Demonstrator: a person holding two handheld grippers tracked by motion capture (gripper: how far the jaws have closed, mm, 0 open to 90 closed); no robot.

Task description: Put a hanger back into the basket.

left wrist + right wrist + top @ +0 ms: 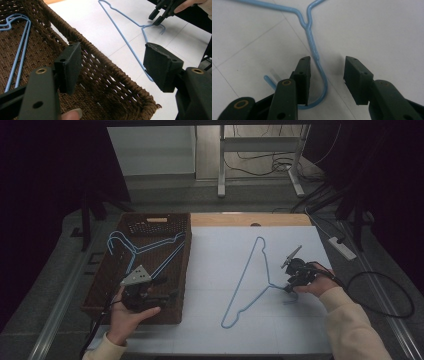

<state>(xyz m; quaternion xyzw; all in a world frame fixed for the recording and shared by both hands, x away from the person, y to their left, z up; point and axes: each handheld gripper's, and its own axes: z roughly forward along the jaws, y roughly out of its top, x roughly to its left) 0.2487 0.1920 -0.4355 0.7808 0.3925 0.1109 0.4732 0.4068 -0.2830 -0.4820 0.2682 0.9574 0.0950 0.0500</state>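
In the right gripper view the lower bend of the hook (322, 85) runs behind the left jaw, so part of its curve is hidden, and its free end pokes out blurred on the far side of that jaw. The hanger (245, 282) lies flat on the white desk (220, 250), right of the basket (107, 285), with its hook toward the right hand-held gripper (290, 287). That gripper is held low over the hook, tipped down at the sheet; its jaws stand partly apart, the neck and hook lying between them with the pads not pressing on the wire. The left hand-held gripper (167, 295) is held level over the near end of the basket, pointing toward the hanger, jaws wide with nothing between them. In the high view the right gripper is small and dark, and how its jaws meet the hook is hard to make out; the right gripper view shows this plainly. The left gripper view shows the basket's woven rim (105, 62) close up, a fingertip at the bottom edge, and the other gripper far off by the hook. More hangers (145, 247) rest in the basket, partly overhanging its far-left corner.
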